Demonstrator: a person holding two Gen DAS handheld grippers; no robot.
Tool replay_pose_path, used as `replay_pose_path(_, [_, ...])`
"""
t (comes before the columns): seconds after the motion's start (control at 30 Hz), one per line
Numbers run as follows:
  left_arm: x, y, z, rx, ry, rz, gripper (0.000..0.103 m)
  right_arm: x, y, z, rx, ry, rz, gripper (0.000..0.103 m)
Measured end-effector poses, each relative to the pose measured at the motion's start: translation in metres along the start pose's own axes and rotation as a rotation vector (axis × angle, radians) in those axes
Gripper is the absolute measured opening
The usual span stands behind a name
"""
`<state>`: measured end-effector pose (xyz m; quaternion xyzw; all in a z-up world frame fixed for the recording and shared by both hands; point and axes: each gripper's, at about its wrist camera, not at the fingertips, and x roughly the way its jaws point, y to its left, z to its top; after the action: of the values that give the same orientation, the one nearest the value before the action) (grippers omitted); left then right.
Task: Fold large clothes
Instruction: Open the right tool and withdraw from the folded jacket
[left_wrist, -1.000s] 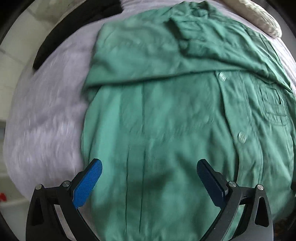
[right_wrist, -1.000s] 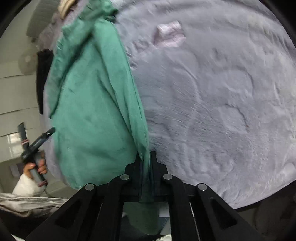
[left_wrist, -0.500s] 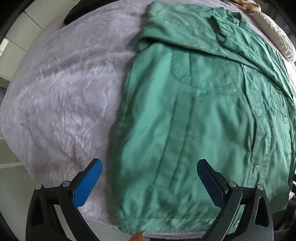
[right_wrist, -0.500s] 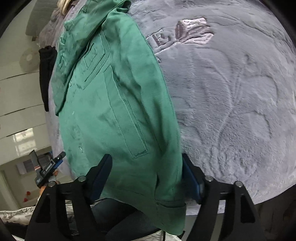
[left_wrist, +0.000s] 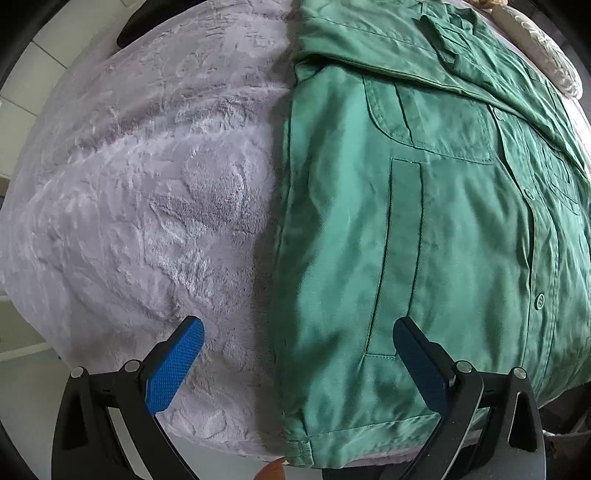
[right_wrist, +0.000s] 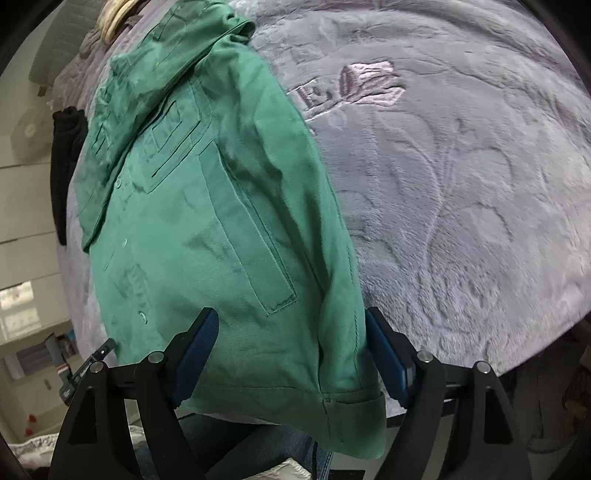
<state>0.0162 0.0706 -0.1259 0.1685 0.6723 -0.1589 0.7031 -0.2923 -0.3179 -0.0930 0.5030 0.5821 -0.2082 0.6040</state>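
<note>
A green button-up shirt (left_wrist: 424, 221) lies front up on a grey fleece blanket (left_wrist: 129, 203), its sleeves folded in. My left gripper (left_wrist: 297, 325) hangs open above the shirt's left edge near the hem, one finger over the blanket and one over the cloth. In the right wrist view the shirt (right_wrist: 221, 221) has its folded sleeve and cuff running down to the bed's edge. My right gripper (right_wrist: 290, 314) is opening its jaws. They straddle that sleeve without pressing it.
The blanket (right_wrist: 461, 184) spreads wide to the right of the shirt, with an embossed flower pattern. A black garment (right_wrist: 64, 155) hangs off the far side, and a pale pillow (left_wrist: 543, 51) lies beyond the collar. A person's jeans (right_wrist: 240, 443) show below the bed edge.
My right gripper has let go of the shirt's edge and its jaws have spread wide; the cloth now lies flat. My left gripper has slid leftward to the shirt's edge.
</note>
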Motion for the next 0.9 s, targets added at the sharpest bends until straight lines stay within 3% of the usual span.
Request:
replay_pose_path(0.2, [-0.010,-0.007,0.012,0.018,0.003,-0.012,0.103,-0.005,0.006,-0.001,0.016,-0.024,-0.028,0.082])
replay_pose_path(0.4, [-0.008,0.034,0.012,-0.016,-0.005,-0.050,0.103,-0.012,0.006,0.004,0.009,-0.035,-0.032,0.082])
replay_pose_path(0.57, [0.004,0.058,0.003,-0.024,0.058,-0.157,0.103,-0.010,0.000,0.003,0.012,-0.022,-0.035,0.082])
replay_pose_path(0.8, [0.022,0.061,-0.022,0.026,0.179,-0.287,0.103,0.001,-0.017,-0.004,0.012,0.052,-0.012,0.082])
replay_pose_path(0.9, [0.031,0.061,-0.028,0.024,0.218,-0.307,0.103,0.007,-0.025,-0.010,0.022,0.089,0.020,0.082])
